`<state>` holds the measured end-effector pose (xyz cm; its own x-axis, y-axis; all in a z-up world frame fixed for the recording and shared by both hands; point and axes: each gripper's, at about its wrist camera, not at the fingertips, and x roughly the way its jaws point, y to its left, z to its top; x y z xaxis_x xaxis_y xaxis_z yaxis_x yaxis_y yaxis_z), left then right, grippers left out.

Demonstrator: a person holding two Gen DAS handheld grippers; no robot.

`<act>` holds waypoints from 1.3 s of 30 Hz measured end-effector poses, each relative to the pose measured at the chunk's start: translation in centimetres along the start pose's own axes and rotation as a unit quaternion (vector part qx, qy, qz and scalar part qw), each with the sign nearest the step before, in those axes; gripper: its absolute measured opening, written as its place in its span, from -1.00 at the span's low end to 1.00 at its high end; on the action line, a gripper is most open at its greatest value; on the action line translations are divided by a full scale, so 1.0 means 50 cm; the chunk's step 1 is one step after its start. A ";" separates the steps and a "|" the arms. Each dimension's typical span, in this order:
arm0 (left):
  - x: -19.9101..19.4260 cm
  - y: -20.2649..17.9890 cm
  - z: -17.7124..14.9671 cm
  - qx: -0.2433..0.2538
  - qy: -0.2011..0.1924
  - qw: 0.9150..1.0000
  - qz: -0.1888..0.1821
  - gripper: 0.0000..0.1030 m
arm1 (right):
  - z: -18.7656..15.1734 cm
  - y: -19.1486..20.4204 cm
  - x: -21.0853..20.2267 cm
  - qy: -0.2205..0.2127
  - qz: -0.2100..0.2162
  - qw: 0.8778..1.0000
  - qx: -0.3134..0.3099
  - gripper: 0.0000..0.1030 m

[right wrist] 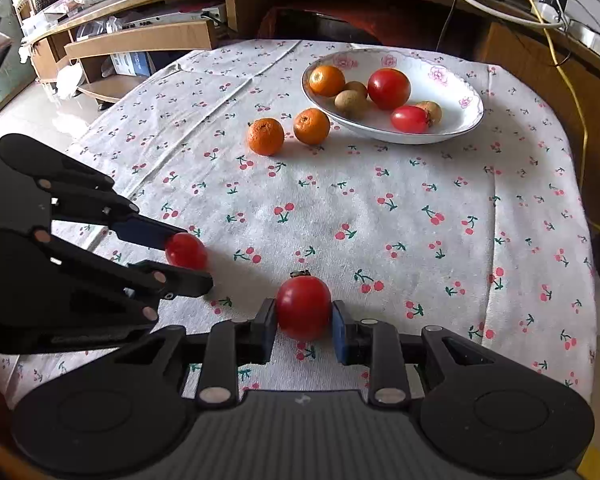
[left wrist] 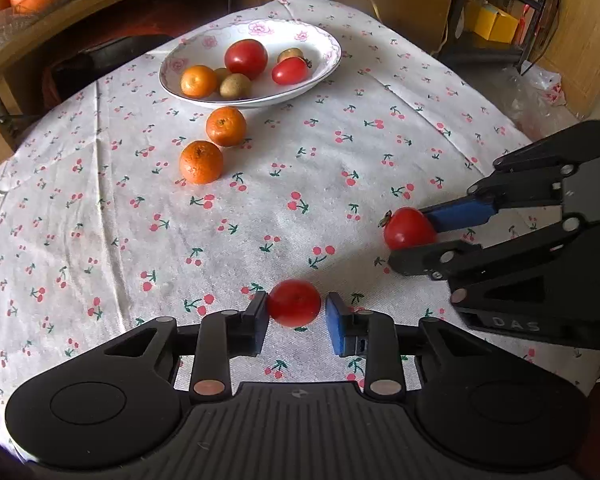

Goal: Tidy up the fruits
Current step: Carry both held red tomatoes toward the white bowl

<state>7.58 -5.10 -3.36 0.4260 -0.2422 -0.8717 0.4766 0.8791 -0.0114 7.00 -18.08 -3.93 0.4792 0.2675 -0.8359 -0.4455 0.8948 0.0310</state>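
A home living room, as suggested by cherry-print tablecloth [right wrist: 380,208], floral fruit plate [right wrist: 452,80], wooden TV shelving [right wrist: 140,40].

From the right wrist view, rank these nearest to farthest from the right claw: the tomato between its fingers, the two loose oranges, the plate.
1. Tomato, between the right claw fingers.
2. Two loose oranges, mid-cloth, ahead-left; too close to call.
3. Plate, far right.

The tablecloth [left wrist: 300,168] was white with a print of red cherries on green stems. The plate [right wrist: 460,88] was white with pink flowers along its rim. It held red tomatoes [right wrist: 389,88], an orange mandarin [right wrist: 326,80] and brown kiwis [right wrist: 350,102].
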 end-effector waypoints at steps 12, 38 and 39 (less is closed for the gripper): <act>-0.003 0.020 -0.009 -0.023 0.019 1.000 0.005 0.21 | 0.005 -0.009 0.004 -0.007 0.025 1.000 0.008 -0.27; -0.014 -0.004 -0.031 -0.012 0.005 1.000 0.023 -0.29 | 0.000 0.040 -0.003 0.000 -0.024 1.000 -0.011 -0.43; -0.016 -0.004 -0.032 -0.012 0.006 1.000 0.024 -0.30 | 0.001 0.039 -0.003 0.000 -0.026 1.000 -0.010 -0.43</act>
<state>5.89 -4.44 -3.47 0.4389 -0.1948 -0.8772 0.4378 0.8989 0.0195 6.10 -16.36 -3.70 0.5024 0.2204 -0.8361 -0.4344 0.9004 -0.0236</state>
